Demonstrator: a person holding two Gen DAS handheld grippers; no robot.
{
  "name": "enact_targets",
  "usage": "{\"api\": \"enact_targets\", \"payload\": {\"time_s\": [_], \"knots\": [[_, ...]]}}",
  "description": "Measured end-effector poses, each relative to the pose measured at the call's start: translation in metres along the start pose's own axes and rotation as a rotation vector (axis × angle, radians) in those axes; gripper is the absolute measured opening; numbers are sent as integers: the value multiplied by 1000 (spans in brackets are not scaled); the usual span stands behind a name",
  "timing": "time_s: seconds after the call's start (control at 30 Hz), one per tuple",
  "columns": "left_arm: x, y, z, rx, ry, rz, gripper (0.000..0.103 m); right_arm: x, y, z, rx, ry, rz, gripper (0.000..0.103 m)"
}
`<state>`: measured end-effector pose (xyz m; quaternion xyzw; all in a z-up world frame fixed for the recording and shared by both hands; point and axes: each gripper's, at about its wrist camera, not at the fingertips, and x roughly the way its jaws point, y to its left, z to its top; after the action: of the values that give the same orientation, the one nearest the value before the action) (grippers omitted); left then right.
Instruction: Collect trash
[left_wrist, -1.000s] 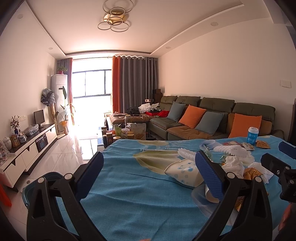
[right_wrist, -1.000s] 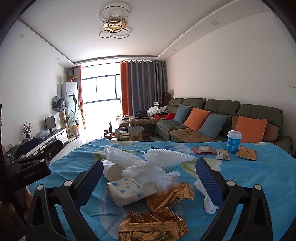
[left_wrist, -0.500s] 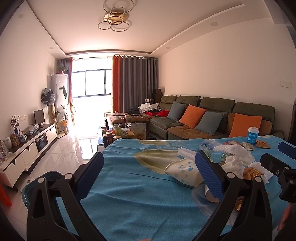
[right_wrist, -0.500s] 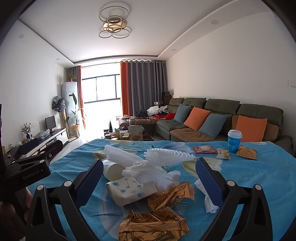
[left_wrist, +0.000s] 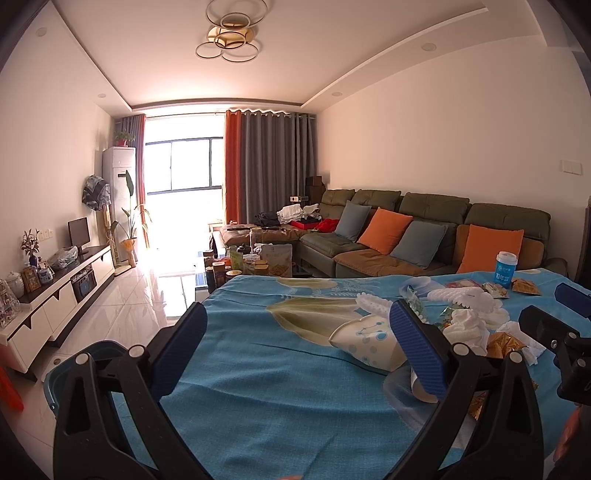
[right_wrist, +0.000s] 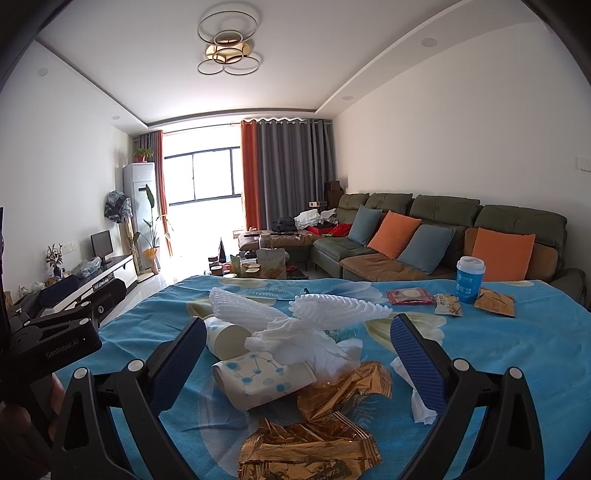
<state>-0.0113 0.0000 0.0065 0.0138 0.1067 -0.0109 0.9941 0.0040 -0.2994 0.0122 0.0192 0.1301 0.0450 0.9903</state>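
A pile of trash lies on the blue tablecloth (right_wrist: 517, 350): a crushed paper cup with blue dots (right_wrist: 264, 380), a second paper cup (right_wrist: 225, 338), crumpled white tissue (right_wrist: 299, 341), white foam netting (right_wrist: 340, 308) and gold wrappers (right_wrist: 310, 448). My right gripper (right_wrist: 295, 363) stands open just before the pile, its fingers on either side of it, holding nothing. My left gripper (left_wrist: 295, 349) is open over bare cloth, left of the pile; the dotted cup (left_wrist: 364, 343) shows by its right finger. A blue bin (left_wrist: 85, 363) sits on the floor at the table's left.
A blue-and-white cup (right_wrist: 470, 279) and several snack packets (right_wrist: 410, 296) sit at the table's far right. Beyond are a green sofa with orange cushions (right_wrist: 443, 236), a cluttered coffee table (right_wrist: 258, 264) and a TV cabinet (left_wrist: 55, 299) along the left wall.
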Motion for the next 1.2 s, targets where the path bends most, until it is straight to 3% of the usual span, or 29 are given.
{"api": "enact_targets", "payload": {"time_s": [0.4,0.73,0.93,1.2], "knots": [[1,0,-2,1,5,-11,97,0,1,-1,3,4,4,96],[13,-7,-10,8,64,-91,97,3,1,-5,22,25,3,96],[30,-14,-18,15,160,-192,97,7,-14,-4,61,65,5,96],[62,-47,-33,50,349,-428,97,4,-41,-15,121,182,76,96]]}}
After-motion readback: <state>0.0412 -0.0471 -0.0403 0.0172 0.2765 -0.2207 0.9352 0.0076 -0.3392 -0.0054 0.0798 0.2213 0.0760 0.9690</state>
